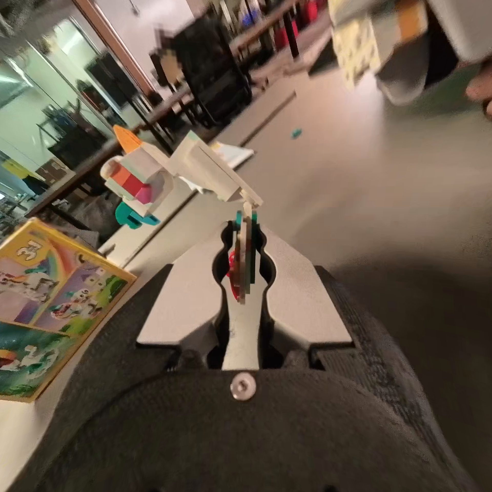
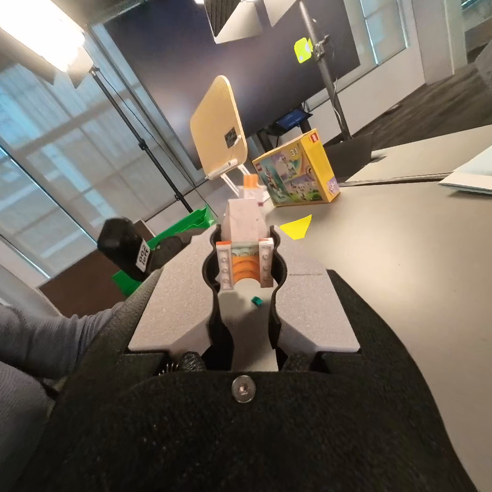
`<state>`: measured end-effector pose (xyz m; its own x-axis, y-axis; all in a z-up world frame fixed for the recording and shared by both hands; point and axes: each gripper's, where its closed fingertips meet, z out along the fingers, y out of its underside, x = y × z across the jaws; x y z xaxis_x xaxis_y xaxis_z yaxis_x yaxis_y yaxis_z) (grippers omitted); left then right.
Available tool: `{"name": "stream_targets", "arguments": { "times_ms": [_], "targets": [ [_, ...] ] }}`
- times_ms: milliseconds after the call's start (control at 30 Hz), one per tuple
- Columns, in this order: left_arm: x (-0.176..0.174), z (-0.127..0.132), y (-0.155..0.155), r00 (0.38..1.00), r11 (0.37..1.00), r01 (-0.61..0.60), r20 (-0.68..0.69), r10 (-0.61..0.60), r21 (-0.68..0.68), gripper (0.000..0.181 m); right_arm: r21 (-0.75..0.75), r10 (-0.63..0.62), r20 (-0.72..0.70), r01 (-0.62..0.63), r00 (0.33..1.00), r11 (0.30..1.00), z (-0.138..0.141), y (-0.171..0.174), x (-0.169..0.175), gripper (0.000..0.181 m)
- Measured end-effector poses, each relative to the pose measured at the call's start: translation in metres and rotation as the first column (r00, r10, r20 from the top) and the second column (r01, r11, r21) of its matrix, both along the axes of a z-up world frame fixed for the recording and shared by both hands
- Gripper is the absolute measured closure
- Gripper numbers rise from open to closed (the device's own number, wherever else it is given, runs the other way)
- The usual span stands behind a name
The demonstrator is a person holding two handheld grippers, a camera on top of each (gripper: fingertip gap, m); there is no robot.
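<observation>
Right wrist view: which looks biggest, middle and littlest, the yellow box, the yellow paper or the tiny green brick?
1. Yellow box
2. Yellow paper
3. Tiny green brick

That is only how they look: the box lies farthest from the camera.

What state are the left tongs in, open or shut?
Shut: the left tongs pinch a thin stack of brick plates joined to the white brick model.

Brick model (image 1: 165, 173): white, with orange, red, pink and teal parts. Box (image 2: 298, 170), upper right of the right wrist view: yellow, rainbow-patterned front. Paper scrap (image 2: 296, 226): yellow. Loose brick (image 2: 257, 301): teal.
</observation>
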<state>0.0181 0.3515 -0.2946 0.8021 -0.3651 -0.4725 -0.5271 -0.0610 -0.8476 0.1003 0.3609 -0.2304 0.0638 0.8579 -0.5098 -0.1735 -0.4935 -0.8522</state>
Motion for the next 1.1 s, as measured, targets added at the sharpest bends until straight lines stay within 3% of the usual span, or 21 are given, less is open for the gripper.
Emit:
{"name": "stream_targets", "arguments": {
  "times_ms": [100,233,500,667,867,1000,1100],
  "targets": [
    [0.007,-0.031,0.008,0.980,0.990,-0.018,-0.198,-0.009,-0.137,0.166,-0.026,-0.011,-0.004,0.011,1.000,1.000,-0.006,0.007,0.003,0.147],
    [0.017,-0.053,0.015,0.962,0.962,-0.016,-0.266,-0.059,-0.271,0.166,-0.067,-0.014,0.008,0.015,1.000,0.998,-0.018,0.016,0.006,0.147],
    [0.030,-0.054,0.019,0.975,0.892,0.063,-0.163,-0.151,-0.447,0.165,0.028,-0.008,0.174,0.003,0.985,1.000,-0.039,0.013,-0.001,0.147],
    [0.037,-0.046,0.017,0.990,0.831,0.130,0.022,-0.141,-0.541,0.131,0.268,-0.096,0.217,0.035,0.972,0.963,-0.035,0.011,-0.004,0.147],
    [0.038,-0.002,-0.001,0.944,0.875,0.227,0.318,-0.090,-0.427,0.131,0.619,-0.244,0.330,-0.014,0.912,0.785,-0.038,-0.005,-0.017,0.147],
    [0.052,0.022,-0.022,0.770,0.845,0.410,0.627,-0.119,-0.343,0.126,0.789,-0.321,0.383,-0.125,0.866,0.602,-0.047,-0.022,-0.031,0.147],
    [0.054,0.027,-0.030,0.660,0.837,0.466,0.743,-0.114,-0.286,0.133,0.881,-0.404,0.399,-0.222,0.823,0.417,-0.056,-0.032,-0.039,0.147]
  ]
}}
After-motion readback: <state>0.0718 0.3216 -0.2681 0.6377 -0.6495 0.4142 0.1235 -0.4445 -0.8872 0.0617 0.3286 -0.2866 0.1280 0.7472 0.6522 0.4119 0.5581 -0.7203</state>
